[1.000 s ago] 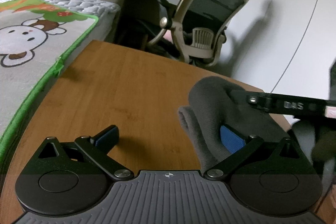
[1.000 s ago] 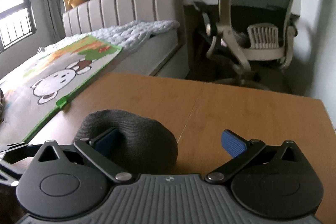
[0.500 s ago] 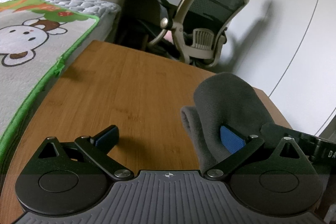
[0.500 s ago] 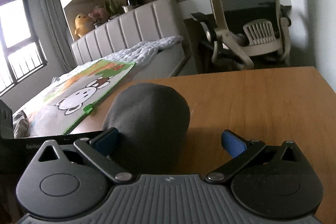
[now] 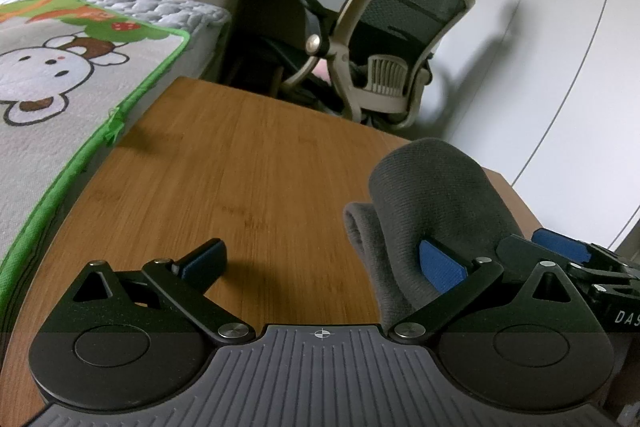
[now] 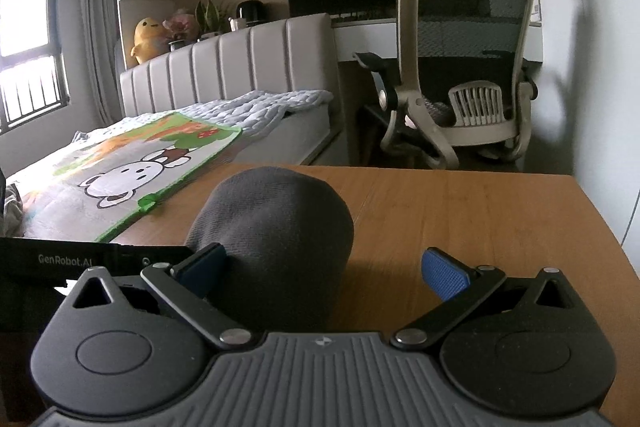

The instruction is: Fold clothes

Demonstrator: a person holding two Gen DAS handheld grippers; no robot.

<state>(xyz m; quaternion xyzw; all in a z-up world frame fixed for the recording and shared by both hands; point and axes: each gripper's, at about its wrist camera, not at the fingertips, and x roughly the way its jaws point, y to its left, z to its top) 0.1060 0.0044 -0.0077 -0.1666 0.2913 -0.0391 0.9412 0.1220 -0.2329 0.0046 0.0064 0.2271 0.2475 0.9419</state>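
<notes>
A dark grey knitted garment [image 5: 436, 203], bunched into a rounded lump, rests on the wooden table [image 5: 248, 163]. In the left wrist view it lies against my left gripper's [image 5: 320, 259] right finger; the jaws stand wide open. In the right wrist view the same garment [image 6: 276, 227] bulges up against the left finger of my right gripper [image 6: 324, 267], which is also wide open. The two grippers are side by side, the garment between them. The right gripper's body shows at the left view's right edge [image 5: 580, 267].
A bed with a cartoon blanket [image 5: 60, 75] borders the table's left side. A beige mesh office chair [image 6: 472, 67] stands beyond the far edge, by a white wall [image 5: 560, 27]. The table's right edge [image 6: 600, 227] is close.
The right gripper tilted upward and drew back toward the garment's near side. The grey lump rose and rounded. The right gripper slid from across the garment to the left view's right edge.
</notes>
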